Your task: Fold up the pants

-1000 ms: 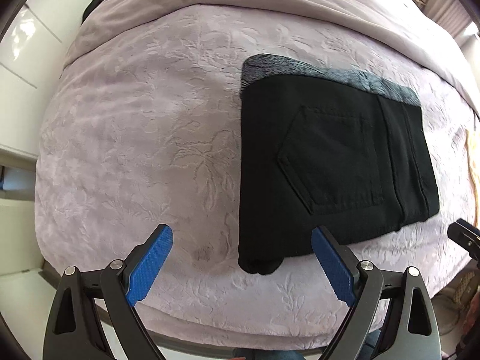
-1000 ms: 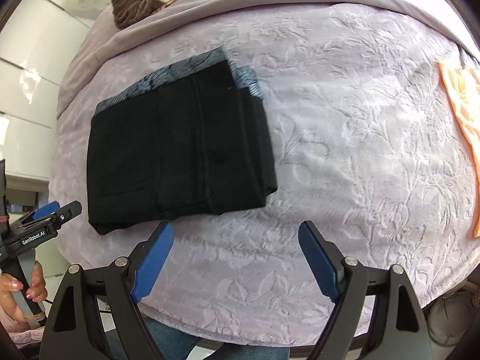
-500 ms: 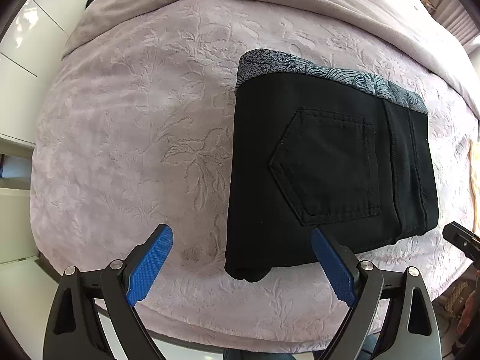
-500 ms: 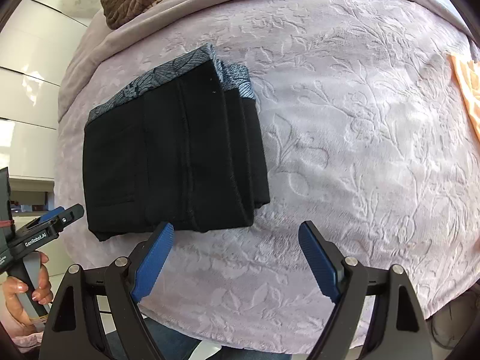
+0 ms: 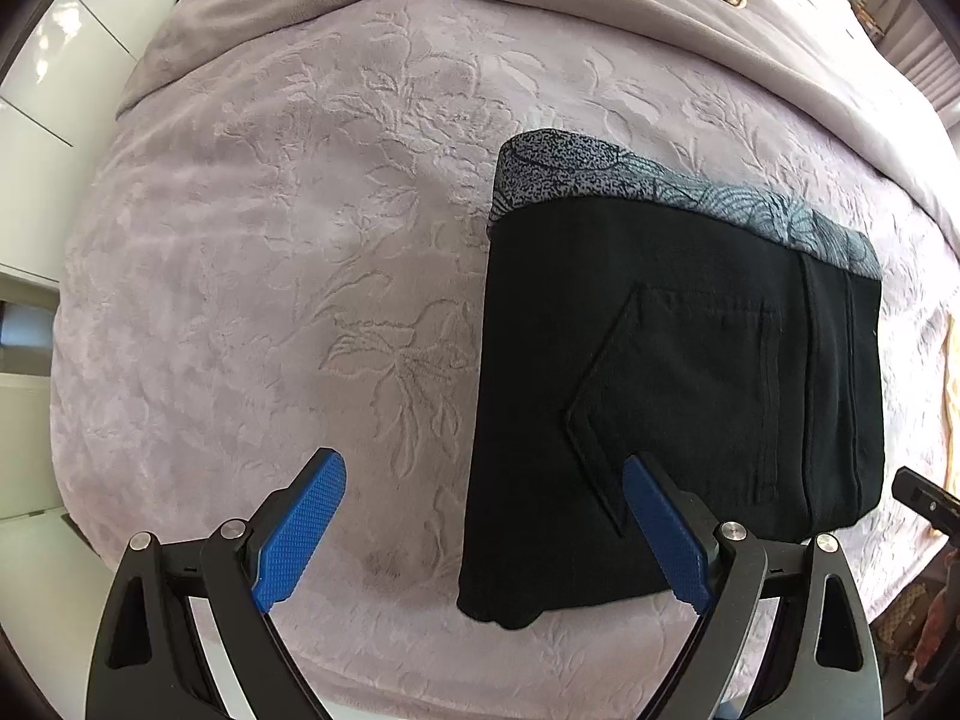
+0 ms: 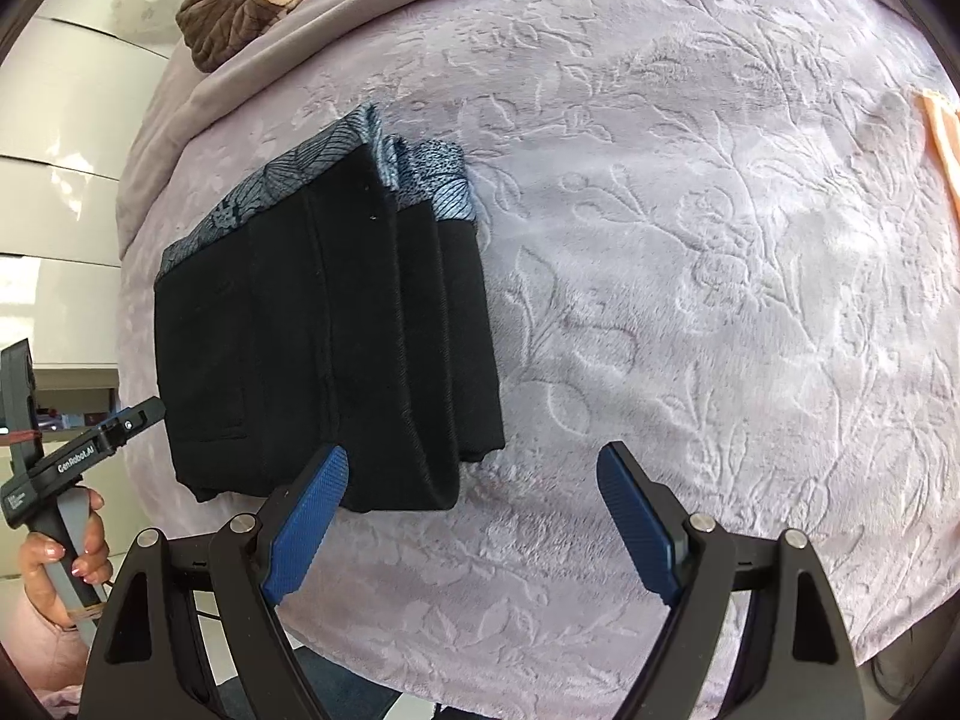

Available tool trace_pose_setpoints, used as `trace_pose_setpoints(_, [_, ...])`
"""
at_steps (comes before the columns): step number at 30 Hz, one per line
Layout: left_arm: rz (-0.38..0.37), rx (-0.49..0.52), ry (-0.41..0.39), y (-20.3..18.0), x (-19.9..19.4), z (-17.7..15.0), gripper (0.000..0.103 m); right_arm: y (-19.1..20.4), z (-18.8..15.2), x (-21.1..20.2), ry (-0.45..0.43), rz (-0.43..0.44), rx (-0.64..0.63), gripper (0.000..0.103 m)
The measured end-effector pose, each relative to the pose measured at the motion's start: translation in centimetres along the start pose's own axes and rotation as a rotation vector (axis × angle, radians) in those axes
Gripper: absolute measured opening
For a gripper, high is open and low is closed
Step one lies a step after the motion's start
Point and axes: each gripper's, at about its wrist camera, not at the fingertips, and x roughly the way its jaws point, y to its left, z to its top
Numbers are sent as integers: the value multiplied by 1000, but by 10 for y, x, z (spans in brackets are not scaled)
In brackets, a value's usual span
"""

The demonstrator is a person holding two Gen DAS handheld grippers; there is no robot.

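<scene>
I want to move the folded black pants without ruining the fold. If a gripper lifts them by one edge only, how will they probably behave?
The black pants are probably floppy: soft cloth in several loose layers, seen stacked at the side. Lifted by one edge, they would likely sag and unfold. On the plush bedspread, pushing may bunch them rather than slide them.

Folded pants (image 5: 672, 372) w/ open tongs (image 5: 483, 531)

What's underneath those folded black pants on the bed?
The black pants lie on the lilac embossed bedspread. A grey patterned layer peeks out along their far edge; how far it extends below is covered.
</scene>
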Motion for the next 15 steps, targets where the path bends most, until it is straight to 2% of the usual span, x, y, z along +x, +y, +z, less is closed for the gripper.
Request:
trace_pose_setpoints(9, [-4, 5, -7, -3, 9, 13, 94, -11, 11, 12, 28, 22, -3, 88])
trace_pose_setpoints(15, [-41, 29, -35, -1, 11, 20, 94, -15, 17, 19, 35, 60, -17, 88])
